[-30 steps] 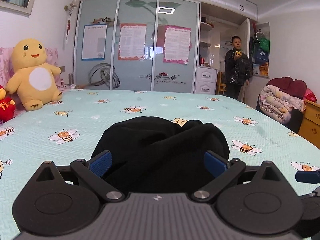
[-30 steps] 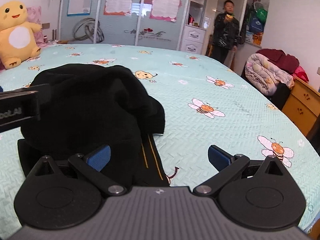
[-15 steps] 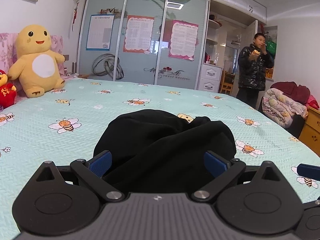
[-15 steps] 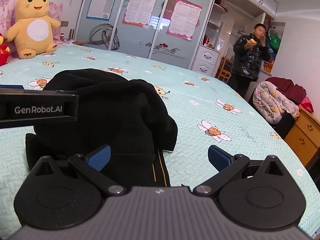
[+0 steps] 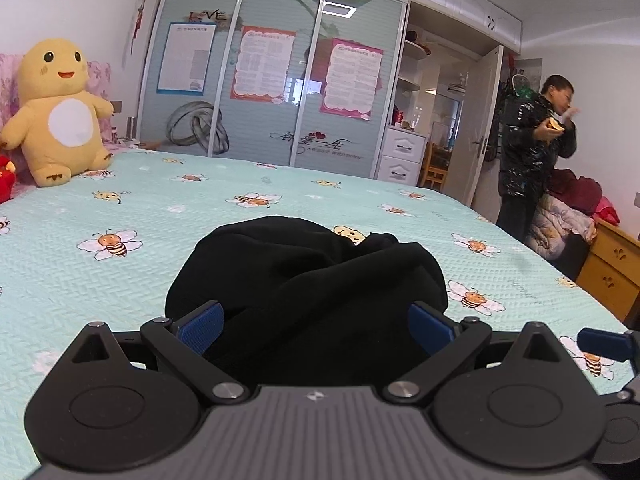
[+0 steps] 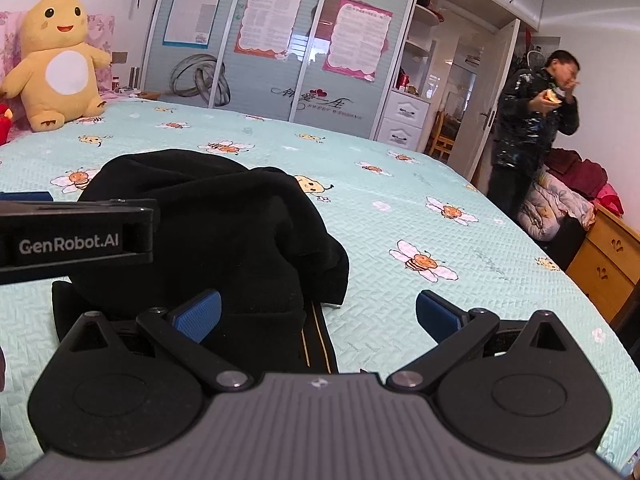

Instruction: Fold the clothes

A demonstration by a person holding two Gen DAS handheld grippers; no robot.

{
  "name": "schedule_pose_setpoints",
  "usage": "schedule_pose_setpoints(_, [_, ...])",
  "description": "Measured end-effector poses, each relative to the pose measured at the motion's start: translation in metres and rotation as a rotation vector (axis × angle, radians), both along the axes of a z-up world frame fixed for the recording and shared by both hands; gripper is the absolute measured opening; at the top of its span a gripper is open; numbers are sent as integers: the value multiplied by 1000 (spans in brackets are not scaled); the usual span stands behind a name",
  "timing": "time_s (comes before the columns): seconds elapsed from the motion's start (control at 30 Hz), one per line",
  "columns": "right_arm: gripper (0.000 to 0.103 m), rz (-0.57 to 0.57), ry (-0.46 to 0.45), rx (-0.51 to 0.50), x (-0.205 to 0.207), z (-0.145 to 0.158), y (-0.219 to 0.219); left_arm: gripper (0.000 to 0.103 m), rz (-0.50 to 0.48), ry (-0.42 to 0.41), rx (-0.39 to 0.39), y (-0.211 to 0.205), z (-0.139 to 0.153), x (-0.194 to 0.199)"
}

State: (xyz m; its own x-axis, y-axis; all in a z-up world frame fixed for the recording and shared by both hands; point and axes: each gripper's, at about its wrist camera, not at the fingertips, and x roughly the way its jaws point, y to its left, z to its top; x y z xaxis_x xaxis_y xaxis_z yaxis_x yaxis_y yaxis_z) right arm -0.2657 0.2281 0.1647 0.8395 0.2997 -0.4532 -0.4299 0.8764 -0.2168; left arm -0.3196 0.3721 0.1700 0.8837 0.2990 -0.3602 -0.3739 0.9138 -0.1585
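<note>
Quilted bee-print bedspread (image 5: 168, 240) bears rumpled black garment (image 5: 312, 276).

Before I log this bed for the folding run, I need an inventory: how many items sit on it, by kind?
Black garments: 1, bunched in a heap
Yellow plush toys: 1
Red plush toys: 1, only partly in frame
Total: 3 on the bee-print bedspread

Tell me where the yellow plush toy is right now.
The yellow plush toy sits at the far left in both views, on the bed by the pink headboard.
</note>
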Motion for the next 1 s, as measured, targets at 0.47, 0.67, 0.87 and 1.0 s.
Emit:
schedule_pose_setpoints(0.47, [102,-8,11,6,2,-2,-3,102,-22,5,-30,4,-3,3])
schedule_pose_setpoints(0.67, [102,-9,21,5,5,-6,-3,102,-23,17,-48,6,-6,6])
schedule_pose_setpoints(0.87, [102,-23,71,13,18,-18,-5,102,12,47,-80,21,-13,10])
schedule_pose_setpoints(1.0, [102,-1,106,47,30,-26,-8,102,70,41,-169,46,-20,5])
